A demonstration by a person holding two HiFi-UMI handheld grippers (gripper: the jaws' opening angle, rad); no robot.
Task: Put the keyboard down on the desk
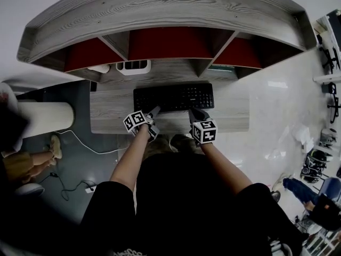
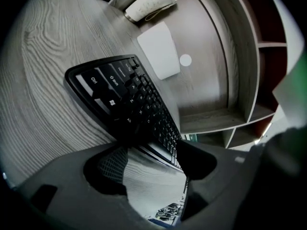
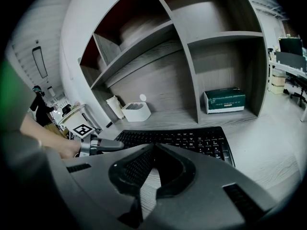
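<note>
The black keyboard [image 1: 173, 96] lies flat on the grey wooden desk [image 1: 112, 119], just in front of the shelf unit. My left gripper [image 1: 154, 112] is at the keyboard's front left corner. In the left gripper view its jaws stand wide open [image 2: 152, 150], with bare desk between them and the keyboard [image 2: 139, 104] just beyond the tips. My right gripper [image 1: 196, 113] is at the keyboard's front edge, right of the middle. In the right gripper view its tips meet [image 3: 153, 148], with only desk visible below them. The keyboard [image 3: 192, 138] lies right behind them.
A curved wooden shelf unit [image 1: 165, 15] with red-backed compartments rises behind the keyboard. A white container [image 1: 133, 66] stands in a left shelf bay and a green box [image 3: 224, 100] in a right one. A flat white pad [image 2: 159, 49] lies beyond the keyboard's left end. A person sits at far left [image 1: 21, 164].
</note>
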